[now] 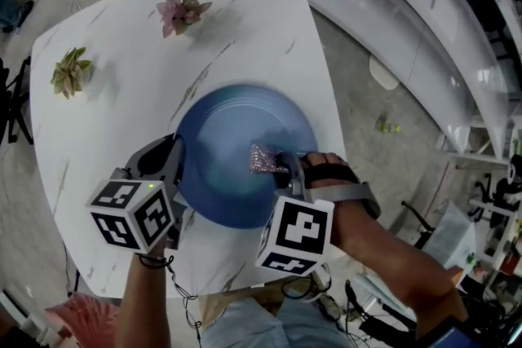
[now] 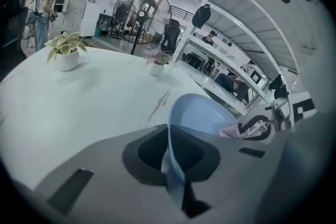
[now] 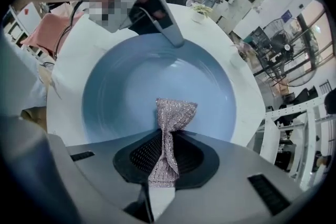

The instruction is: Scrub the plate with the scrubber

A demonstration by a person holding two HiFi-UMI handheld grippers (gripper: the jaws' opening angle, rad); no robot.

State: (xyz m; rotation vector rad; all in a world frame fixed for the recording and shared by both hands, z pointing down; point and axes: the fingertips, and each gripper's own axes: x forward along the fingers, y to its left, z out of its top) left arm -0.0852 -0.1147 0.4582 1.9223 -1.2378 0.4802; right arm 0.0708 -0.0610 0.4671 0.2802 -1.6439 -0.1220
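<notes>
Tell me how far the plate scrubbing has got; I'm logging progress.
Done: the left tool is shut on the blue plate at its rim, steadying it on the table, and the right tool is shut on the scrubber. In hand: the scrubber's free end sits on the plate's inner surface, apparently touching. Left: the scrubbing itself; no foam or dirt shows, so coverage cannot be told.

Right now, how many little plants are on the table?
2. A pink plant sits at the far side of the white table; a green plant sits near its left edge. No others show.
</notes>
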